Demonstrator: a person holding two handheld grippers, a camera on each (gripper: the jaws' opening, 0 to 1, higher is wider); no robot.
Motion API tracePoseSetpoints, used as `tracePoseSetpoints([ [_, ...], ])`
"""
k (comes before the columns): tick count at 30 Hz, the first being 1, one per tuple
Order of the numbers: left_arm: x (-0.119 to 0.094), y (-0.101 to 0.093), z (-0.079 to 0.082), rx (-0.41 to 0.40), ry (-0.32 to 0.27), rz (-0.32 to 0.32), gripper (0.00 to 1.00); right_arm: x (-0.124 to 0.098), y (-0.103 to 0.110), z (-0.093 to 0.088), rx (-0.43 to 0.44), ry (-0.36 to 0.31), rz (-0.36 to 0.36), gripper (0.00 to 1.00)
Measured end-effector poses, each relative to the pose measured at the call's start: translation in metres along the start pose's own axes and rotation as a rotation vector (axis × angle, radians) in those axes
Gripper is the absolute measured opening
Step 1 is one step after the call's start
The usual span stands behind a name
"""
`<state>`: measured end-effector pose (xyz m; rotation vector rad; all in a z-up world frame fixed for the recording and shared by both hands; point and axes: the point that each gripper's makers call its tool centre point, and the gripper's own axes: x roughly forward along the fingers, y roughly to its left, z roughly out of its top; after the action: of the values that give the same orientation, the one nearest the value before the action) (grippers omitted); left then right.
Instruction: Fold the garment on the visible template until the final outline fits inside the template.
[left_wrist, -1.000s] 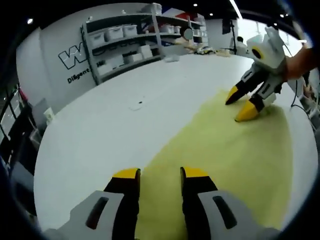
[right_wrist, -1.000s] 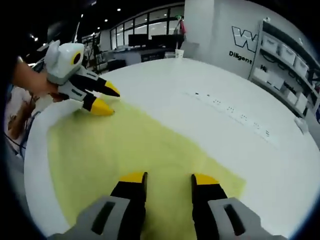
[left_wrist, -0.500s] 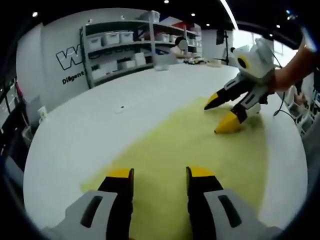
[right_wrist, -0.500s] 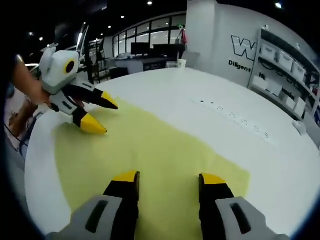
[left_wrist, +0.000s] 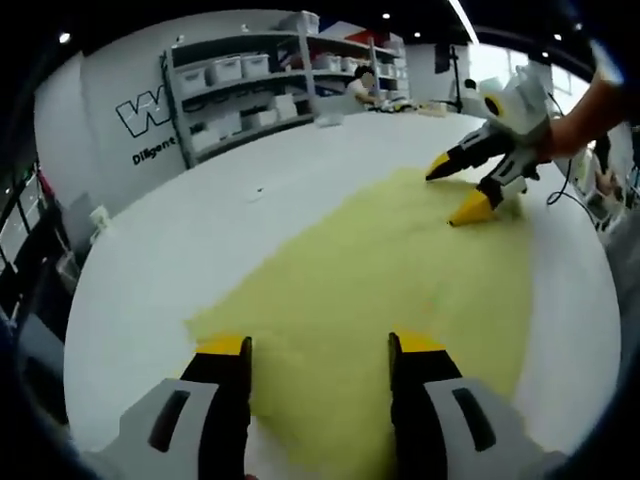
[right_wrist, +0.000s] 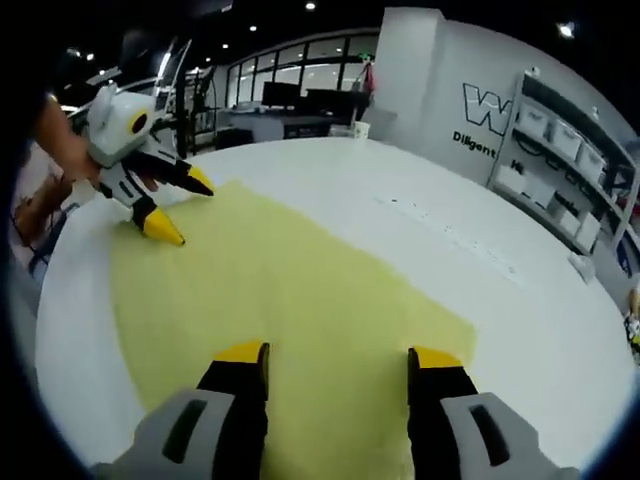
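Lying flat on a broad white counter (left_wrist: 250, 230): one pale yellow garment (left_wrist: 400, 270), spread out in a single layer, its outline roughly rectangular, no fold visible. In the left gripper view its near left corner sits just beyond the left tool (left_wrist: 318, 352), and the cloth runs away to the far right. In the right gripper view the garment (right_wrist: 280, 290) stretches from the near edge toward the far left, its right edge running diagonally across the counter (right_wrist: 480, 230).

Left tool: jaws spread apart, yellow tips over the near edge of the cloth, nothing between them. The same tool appears at the far left of the right gripper view (right_wrist: 175, 210), held by a hand (right_wrist: 60, 140), jaws parted, the lower tip on or just above the far corner of the cloth; contact cannot be told.

Right tool (right_wrist: 338, 358): jaws wide apart, empty, tips over the near part of the garment. It appears at the far right of the left gripper view (left_wrist: 460, 185), jaws parted, lower tip at the cloth's far edge.

Counter marks: a faint row of small dark marks (right_wrist: 450, 235) to the right of the garment, apart from it.

Background: grey shelving (left_wrist: 270, 75) with white bins against a wall bearing dark lettering (right_wrist: 480, 110); dark windows (right_wrist: 290, 90) at the far side.
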<state>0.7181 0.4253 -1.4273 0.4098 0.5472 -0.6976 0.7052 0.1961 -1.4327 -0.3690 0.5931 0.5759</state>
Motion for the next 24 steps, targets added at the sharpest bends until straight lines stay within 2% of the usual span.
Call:
tracePoseSetpoints([
  [4,-0.010,0.012,-0.010,-0.032,0.004,0.050,0.53,-0.009,-0.014,-0.011,0.009,0.012,-0.046,0.52],
  [7,-0.015,0.017,-0.011,-0.033,0.000,0.068,0.54,-0.017,-0.023,-0.017,0.032,0.015,-0.075,0.52],
  [8,-0.017,0.020,-0.011,-0.026,-0.004,0.086,0.50,-0.019,-0.026,-0.019,0.028,0.015,-0.090,0.52],
  [9,-0.021,0.028,-0.013,0.009,0.008,0.131,0.45,-0.023,-0.029,-0.021,0.028,0.010,-0.104,0.52],
  [10,-0.023,0.030,-0.017,0.017,0.026,0.144,0.41,-0.024,-0.030,-0.022,0.031,0.010,-0.106,0.52],
  [11,-0.024,0.030,-0.021,0.003,0.028,0.145,0.39,-0.027,-0.031,-0.026,0.044,0.012,-0.111,0.52],
  [13,-0.028,0.032,-0.026,-0.036,0.025,0.145,0.42,-0.032,-0.032,-0.031,0.067,0.014,-0.117,0.52],
  [19,-0.038,0.028,-0.028,-0.036,0.027,0.143,0.43,-0.042,-0.032,-0.037,0.085,0.003,-0.132,0.53],
  [20,-0.041,0.024,-0.025,-0.047,0.007,0.134,0.43,-0.044,-0.029,-0.037,0.145,-0.005,-0.124,0.52],
  [21,-0.042,0.020,-0.022,-0.061,-0.012,0.124,0.43,-0.045,-0.026,-0.035,0.167,-0.023,-0.110,0.52],
  [22,-0.043,0.013,-0.019,-0.073,-0.042,0.105,0.43,-0.048,-0.025,-0.033,0.157,-0.041,-0.116,0.52],
  [24,-0.044,0.001,-0.022,-0.068,-0.042,0.086,0.45,-0.050,-0.020,-0.036,0.161,-0.032,-0.110,0.53],
])
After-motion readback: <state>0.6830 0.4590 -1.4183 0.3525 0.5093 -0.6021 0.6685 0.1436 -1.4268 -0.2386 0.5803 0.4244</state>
